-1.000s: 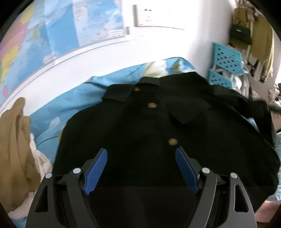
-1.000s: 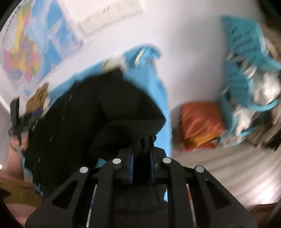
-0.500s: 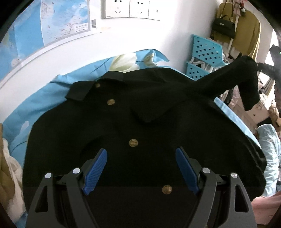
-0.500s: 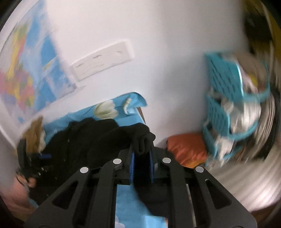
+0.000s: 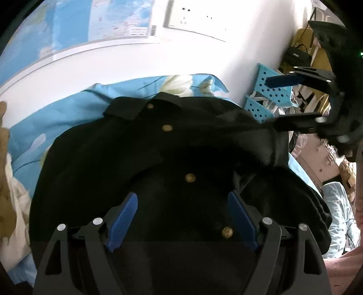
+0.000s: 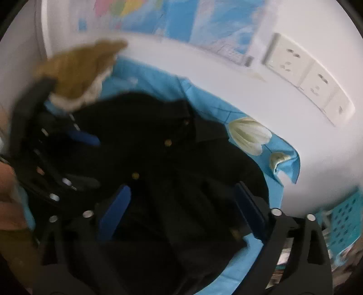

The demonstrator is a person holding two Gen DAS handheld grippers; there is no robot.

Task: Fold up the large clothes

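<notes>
A black coat with gold buttons (image 5: 158,158) lies face up on the blue floral sheet (image 5: 56,113), collar toward the wall. Its right sleeve (image 5: 256,140) is folded across the chest. My left gripper (image 5: 182,204) is open and empty, low over the coat's front. My right gripper (image 6: 183,197) is open and empty above the coat (image 6: 170,163). It also shows in the left wrist view (image 5: 292,99) at the right, jaws apart, beside the sleeve cuff. The left gripper shows in the right wrist view (image 6: 84,158) at the left.
A tan and white garment pile (image 6: 79,68) lies at the bed's left end. A wall with a map (image 5: 68,34) and sockets (image 5: 197,18) runs behind the bed. Blue perforated baskets (image 5: 265,95) and clutter stand to the right of the bed.
My right gripper carried the sleeve over the coat's chest and opened, letting it go. The sleeve now lies across the front. The left gripper stayed open over the coat.
</notes>
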